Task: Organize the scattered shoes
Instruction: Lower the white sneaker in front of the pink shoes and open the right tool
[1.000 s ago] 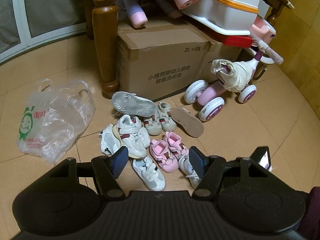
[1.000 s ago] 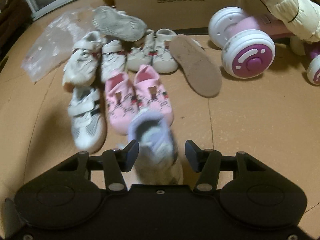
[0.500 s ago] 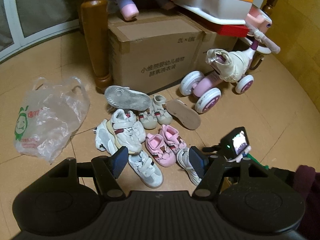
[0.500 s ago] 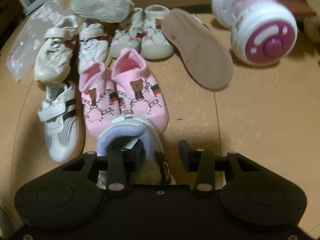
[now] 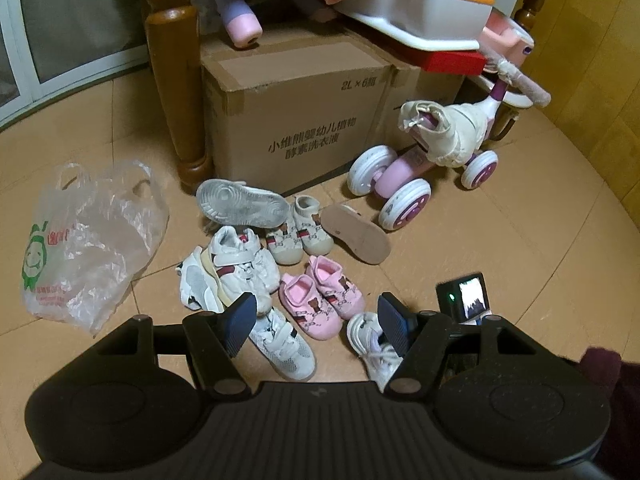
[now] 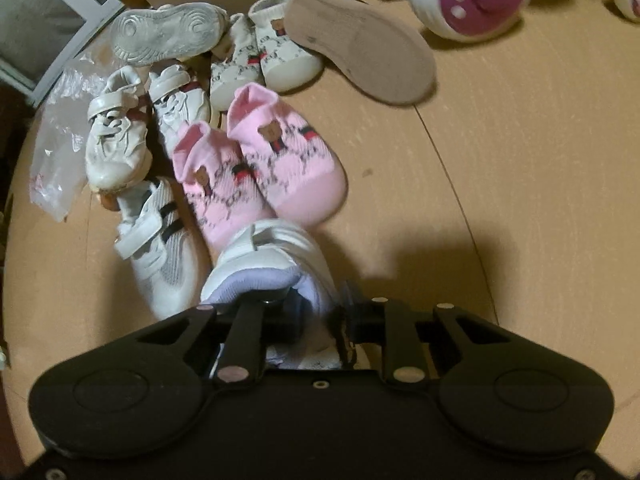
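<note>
Right gripper [image 6: 316, 312] jaws clamped on white sneaker [image 6: 272, 264] collar, near pink shoes [image 6: 260, 160]. Left gripper [image 5: 316, 320] jaws apart, hovering above floor [image 5: 500, 248].

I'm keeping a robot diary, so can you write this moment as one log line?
step: grab shoe | right gripper: closing on white shoe collar | left gripper: open, holds nothing | pink pair: side by side

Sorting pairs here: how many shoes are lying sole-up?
2. A white-soled shoe lies by the cardboard box, and a tan-soled shoe lies right of the beige pair. Others may be hidden behind the grippers.
</note>
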{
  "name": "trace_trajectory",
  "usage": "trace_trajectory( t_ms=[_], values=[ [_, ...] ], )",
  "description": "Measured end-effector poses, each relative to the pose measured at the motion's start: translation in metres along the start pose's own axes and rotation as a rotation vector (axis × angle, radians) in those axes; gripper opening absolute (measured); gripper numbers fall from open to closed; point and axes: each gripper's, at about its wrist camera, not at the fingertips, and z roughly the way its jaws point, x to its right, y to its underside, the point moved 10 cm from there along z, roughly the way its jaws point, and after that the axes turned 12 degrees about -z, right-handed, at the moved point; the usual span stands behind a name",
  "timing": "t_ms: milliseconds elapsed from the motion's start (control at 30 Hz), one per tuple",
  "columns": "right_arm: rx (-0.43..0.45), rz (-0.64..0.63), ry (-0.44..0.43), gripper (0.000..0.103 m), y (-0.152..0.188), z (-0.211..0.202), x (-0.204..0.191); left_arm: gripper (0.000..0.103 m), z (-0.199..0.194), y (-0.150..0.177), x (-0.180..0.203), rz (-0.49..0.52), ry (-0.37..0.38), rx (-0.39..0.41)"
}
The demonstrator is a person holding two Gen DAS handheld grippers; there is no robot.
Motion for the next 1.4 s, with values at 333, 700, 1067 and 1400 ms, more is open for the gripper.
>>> trace_trajectory(
  t_ms=[333,700,1067,1400],
  values=[
    [-0.02,0.023,0.01,0.021,0.027,-0.021,-0.013,0.066,-0.016,-0.012,-0.002,-0.029,0.012,0.046],
    [-0.12,-0.119,-0.026,0.021,0.03,0.015,-0.073,0.066,-0.029,-0.017,-0.008,-0.049,0.026,0.073],
    [-0.203,-0.231,-0.02,0.021,0.041,0.038,-0.101,0.066,-0.03,-0.017,-0.015,-0.055,0.029,0.07],
    [-0.222,-0.198,-0.012,0.023,0.071,0.042,-0.106,0.066,-0.028,-0.016,-0.014,-0.055,0.024,0.066]
  ],
)
